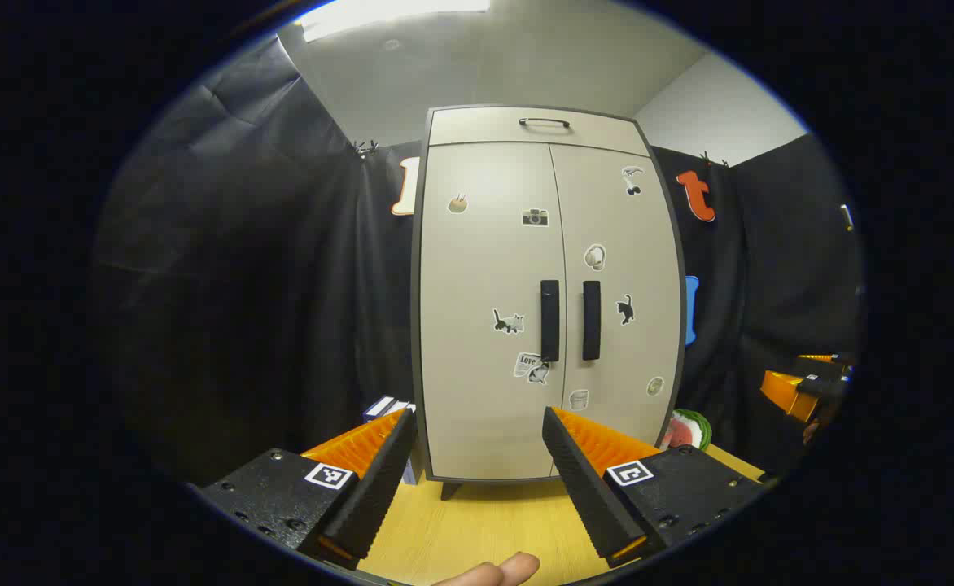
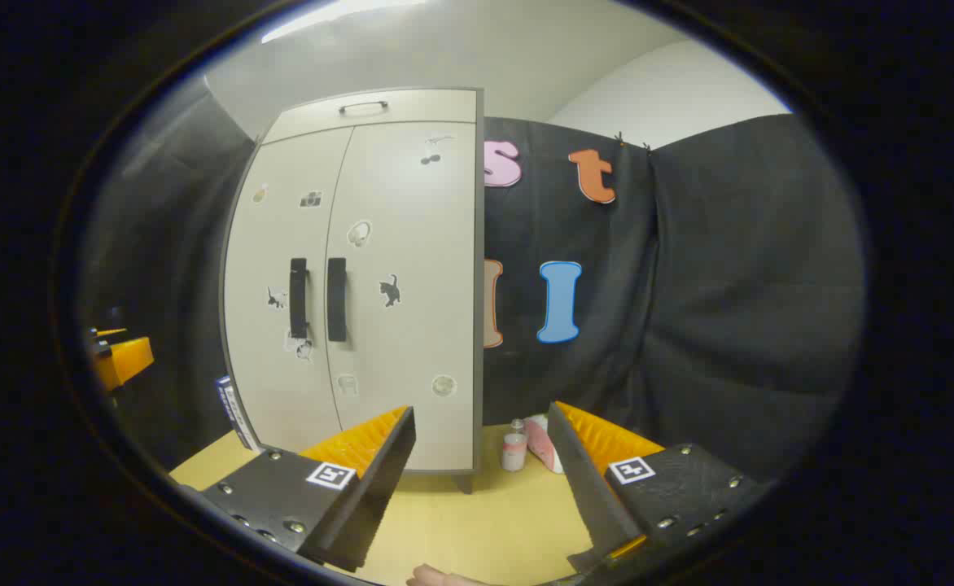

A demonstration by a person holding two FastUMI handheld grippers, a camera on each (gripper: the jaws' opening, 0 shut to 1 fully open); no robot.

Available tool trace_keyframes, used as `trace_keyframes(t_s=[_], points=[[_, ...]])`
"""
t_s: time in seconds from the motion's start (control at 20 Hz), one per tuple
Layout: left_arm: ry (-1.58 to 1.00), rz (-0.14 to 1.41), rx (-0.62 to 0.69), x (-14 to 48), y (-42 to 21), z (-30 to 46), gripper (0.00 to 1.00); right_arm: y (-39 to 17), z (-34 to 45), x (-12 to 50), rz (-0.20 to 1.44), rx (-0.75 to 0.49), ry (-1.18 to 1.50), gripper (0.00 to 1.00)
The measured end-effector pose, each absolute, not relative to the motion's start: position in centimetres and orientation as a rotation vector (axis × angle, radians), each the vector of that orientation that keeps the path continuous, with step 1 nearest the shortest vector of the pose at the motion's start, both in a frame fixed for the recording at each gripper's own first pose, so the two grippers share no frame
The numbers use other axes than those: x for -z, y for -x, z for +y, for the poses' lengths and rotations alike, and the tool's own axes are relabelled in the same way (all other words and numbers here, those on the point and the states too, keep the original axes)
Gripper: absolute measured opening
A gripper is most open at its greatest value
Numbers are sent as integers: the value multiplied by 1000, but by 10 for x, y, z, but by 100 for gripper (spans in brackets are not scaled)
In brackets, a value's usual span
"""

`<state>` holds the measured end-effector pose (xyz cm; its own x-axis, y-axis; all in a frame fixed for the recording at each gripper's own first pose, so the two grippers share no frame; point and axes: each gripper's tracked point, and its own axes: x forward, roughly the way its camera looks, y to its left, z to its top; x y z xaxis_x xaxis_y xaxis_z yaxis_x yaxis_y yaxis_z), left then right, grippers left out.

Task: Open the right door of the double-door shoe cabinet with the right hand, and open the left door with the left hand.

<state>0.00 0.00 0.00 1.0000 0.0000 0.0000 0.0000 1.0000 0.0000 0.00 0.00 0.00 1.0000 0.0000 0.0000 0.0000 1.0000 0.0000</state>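
A beige double-door shoe cabinet (image 1: 485,268) (image 2: 396,268) with a dark frame stands upright on the wooden table, both doors closed and dotted with stickers. Its left door handle (image 1: 549,320) (image 2: 298,298) and right door handle (image 1: 591,320) (image 2: 336,299) are dark vertical bars beside the centre seam. My left gripper (image 1: 477,468) is open, well short of the cabinet and pointing at its lower front. My right gripper (image 2: 485,468) is open too, aimed past the cabinet's right edge. The right gripper (image 1: 803,387) also shows far right in the left gripper view, the left gripper (image 2: 119,358) far left in the right gripper view.
The cabinet has a top drawer with a small handle (image 1: 544,123). A small bottle (image 2: 514,446) and a pink pack (image 2: 540,439) stand right of the cabinet; a watermelon-patterned object (image 1: 689,427) lies there too. A blue-white box (image 1: 387,407) sits at its left. The wooden table (image 1: 485,521) spreads in front.
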Motion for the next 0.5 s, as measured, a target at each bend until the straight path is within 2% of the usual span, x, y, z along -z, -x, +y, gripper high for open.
trace_keyframes(t_s=[0.35,0.4,0.5], points=[[6,-16,9,-3,-2,-4,98,3,-6,2,4,-2,-12,97],[0,-17,12,-3,-2,-5,98,3,-7,0,-1,-1,-5,94],[1,-24,19,-5,-1,-8,99,4,-5,-1,-6,-4,-5,94]])
